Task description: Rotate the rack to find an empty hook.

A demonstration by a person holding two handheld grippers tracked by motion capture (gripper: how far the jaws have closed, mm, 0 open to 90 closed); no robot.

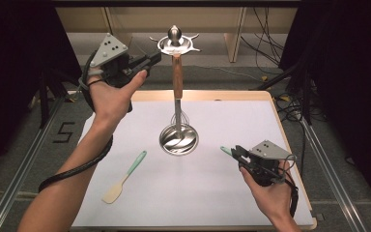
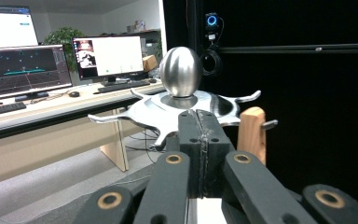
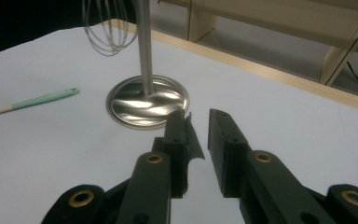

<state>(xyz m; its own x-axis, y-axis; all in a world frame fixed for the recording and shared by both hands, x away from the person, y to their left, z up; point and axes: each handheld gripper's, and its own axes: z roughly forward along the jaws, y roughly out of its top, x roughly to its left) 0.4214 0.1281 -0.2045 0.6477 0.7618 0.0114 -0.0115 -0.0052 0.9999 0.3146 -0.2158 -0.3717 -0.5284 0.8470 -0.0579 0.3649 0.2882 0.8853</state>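
Utensil stand (image 1: 176,72): upright mid-bench (image 1: 222,203), whisk (image 1: 181,118) hanging from its hooked top.
Left gripper (image 1: 150,59): raised beside the stand's top, jaws pressed together, nothing between.
Right gripper (image 1: 235,152): low, right of base, jaws narrowly apart, empty.
Spatula (image 1: 124,177): lying front-left.

A: From my seat, the utensil stand (image 1: 178,140) ahead of the right gripper (image 1: 235,152) gleams, polished metal, wooden stem.

B: I see matt white paper table cover (image 1: 212,193), spatula (image 1: 124,178) with smooth mint plastic handle.
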